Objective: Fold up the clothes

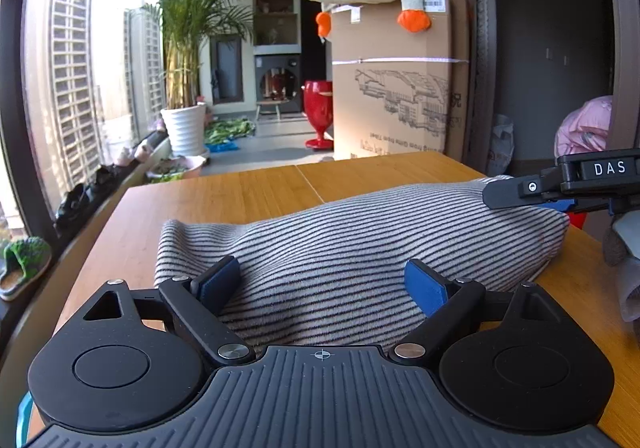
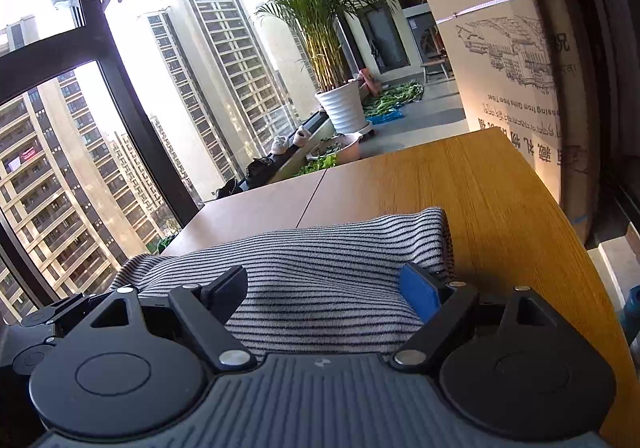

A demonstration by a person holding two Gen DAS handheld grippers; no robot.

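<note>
A wooden table [image 1: 248, 192] with a seam across its top carries one thing: a grey striped garment [image 1: 360, 244], folded into a thick bundle. It lies near the table's close edge, the far half bare.

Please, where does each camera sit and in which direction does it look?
Left wrist: sits on the left tool, looking along the wooden table at the striped garment; its own open fingers and the right tool show.
Right wrist: sits on the right tool, looking over the same garment toward the window; its open fingers and part of the left tool show.
Shared: garment, table, potted palm, cardboard box.
</note>
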